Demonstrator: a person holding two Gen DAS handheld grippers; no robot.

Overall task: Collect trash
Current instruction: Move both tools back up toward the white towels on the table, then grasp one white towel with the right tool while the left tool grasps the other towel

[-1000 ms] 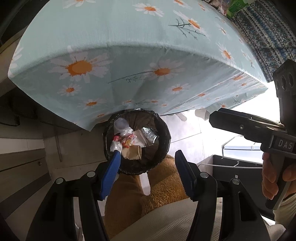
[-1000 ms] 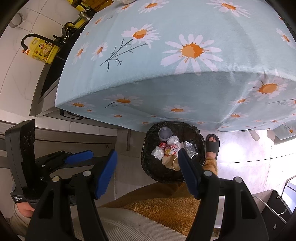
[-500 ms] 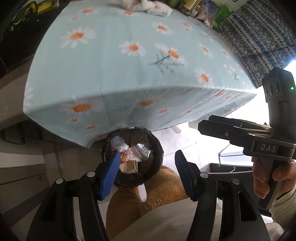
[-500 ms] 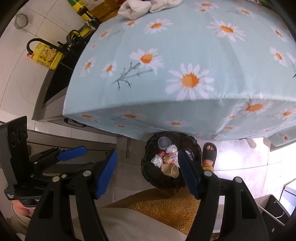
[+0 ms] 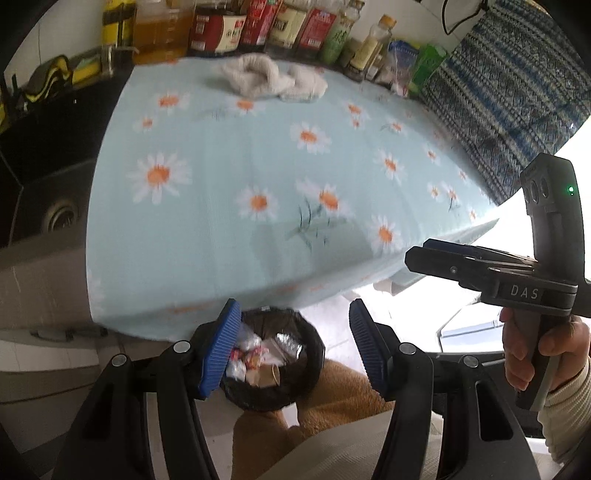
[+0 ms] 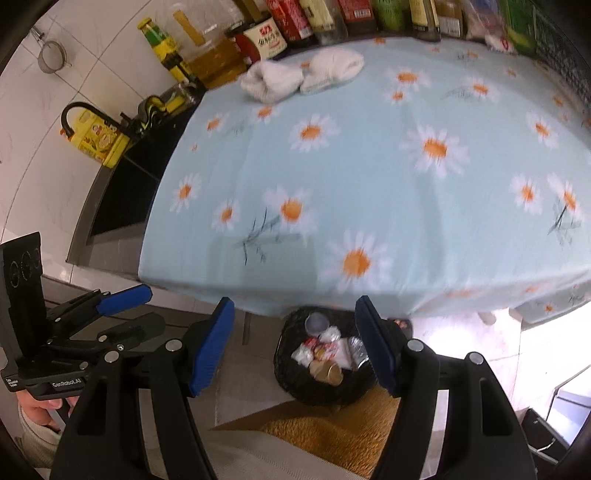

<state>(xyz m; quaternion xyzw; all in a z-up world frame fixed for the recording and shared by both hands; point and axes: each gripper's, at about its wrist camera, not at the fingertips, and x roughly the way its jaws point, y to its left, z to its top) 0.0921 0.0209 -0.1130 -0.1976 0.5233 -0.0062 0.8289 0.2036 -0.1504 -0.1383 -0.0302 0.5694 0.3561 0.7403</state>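
Daisy tablecloth (image 5: 229, 206); white cloths (image 6: 303, 75), perhaps socks; bottles (image 5: 255, 29) behind

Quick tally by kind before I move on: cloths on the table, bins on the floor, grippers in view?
Crumpled white towels on the daisy tablecloth: 2
Black-lined round trash bin on the floor: 1
Blue-padded grippers, open and empty: 2 (left gripper, right gripper)
Total: 5

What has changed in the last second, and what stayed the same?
Both hand-held grippers tilted upward, away from the trash bin: the left and the right now face the daisy tablecloth, with the white cloths and bottles newly in view. Nothing was grasped or released. Both stay open and empty; the bin's trash is unchanged.
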